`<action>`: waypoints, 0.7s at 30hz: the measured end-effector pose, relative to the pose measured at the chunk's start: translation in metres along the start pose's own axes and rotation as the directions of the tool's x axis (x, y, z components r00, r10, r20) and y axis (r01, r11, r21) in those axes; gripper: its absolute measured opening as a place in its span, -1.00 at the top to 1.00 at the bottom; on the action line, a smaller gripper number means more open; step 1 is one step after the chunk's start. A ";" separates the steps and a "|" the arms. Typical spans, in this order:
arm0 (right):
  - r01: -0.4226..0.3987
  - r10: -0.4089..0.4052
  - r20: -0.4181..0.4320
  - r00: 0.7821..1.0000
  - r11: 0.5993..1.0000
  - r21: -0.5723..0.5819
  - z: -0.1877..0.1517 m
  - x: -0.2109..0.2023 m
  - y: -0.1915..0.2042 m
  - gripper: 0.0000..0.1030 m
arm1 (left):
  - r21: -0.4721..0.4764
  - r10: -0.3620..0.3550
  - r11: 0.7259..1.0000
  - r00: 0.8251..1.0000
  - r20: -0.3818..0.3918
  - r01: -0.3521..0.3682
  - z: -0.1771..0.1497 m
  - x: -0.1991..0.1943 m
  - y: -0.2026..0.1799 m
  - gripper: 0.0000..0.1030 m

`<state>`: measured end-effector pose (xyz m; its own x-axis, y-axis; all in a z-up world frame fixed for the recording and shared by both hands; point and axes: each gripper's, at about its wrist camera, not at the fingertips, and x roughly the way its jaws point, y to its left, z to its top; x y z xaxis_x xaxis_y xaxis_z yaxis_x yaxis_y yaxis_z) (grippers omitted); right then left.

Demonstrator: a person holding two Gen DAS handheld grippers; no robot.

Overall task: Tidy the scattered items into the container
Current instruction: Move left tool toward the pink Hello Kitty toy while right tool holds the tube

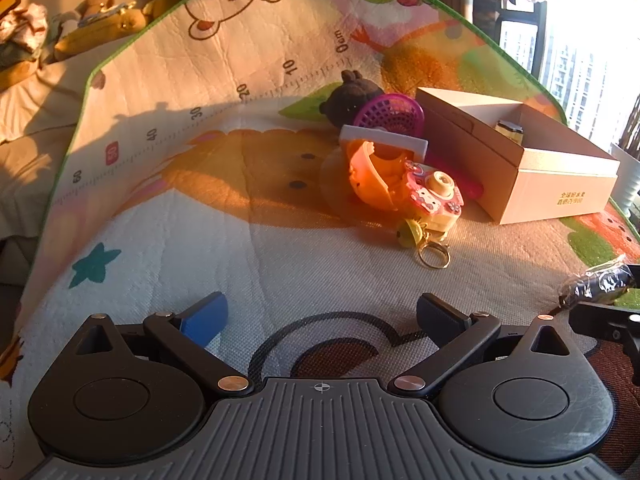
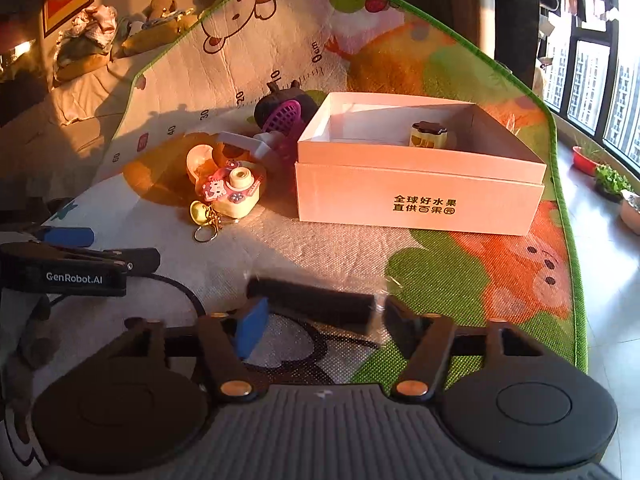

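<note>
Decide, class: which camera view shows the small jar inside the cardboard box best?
The right wrist view. It looks into the open box, showing the small jar with its dark lid against the far wall. In the left wrist view the box wall hides most of the jar.

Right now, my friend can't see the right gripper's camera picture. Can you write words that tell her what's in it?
The right gripper has a dark plastic-wrapped bar lying crosswise between its fingers, above a colourful play mat. Beyond it sits an open pink box with one small jar inside. Left of the box lies a toy camera among other toys.
</note>
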<state>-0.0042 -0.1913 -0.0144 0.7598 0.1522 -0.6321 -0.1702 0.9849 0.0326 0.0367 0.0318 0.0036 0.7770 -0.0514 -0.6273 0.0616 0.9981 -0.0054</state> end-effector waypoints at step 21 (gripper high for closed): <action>-0.052 0.049 0.026 0.998 0.991 0.121 -0.012 -0.012 -0.044 -0.69 | 0.191 -0.111 0.976 0.993 0.049 0.100 0.053 0.047 -0.077 -0.39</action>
<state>-0.0136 -0.2377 -0.0172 0.7665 0.2024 -0.6095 -0.1320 0.9784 0.1590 0.1017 -0.0497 0.0162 0.7949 -0.1639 -0.5841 0.2577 0.9629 0.0805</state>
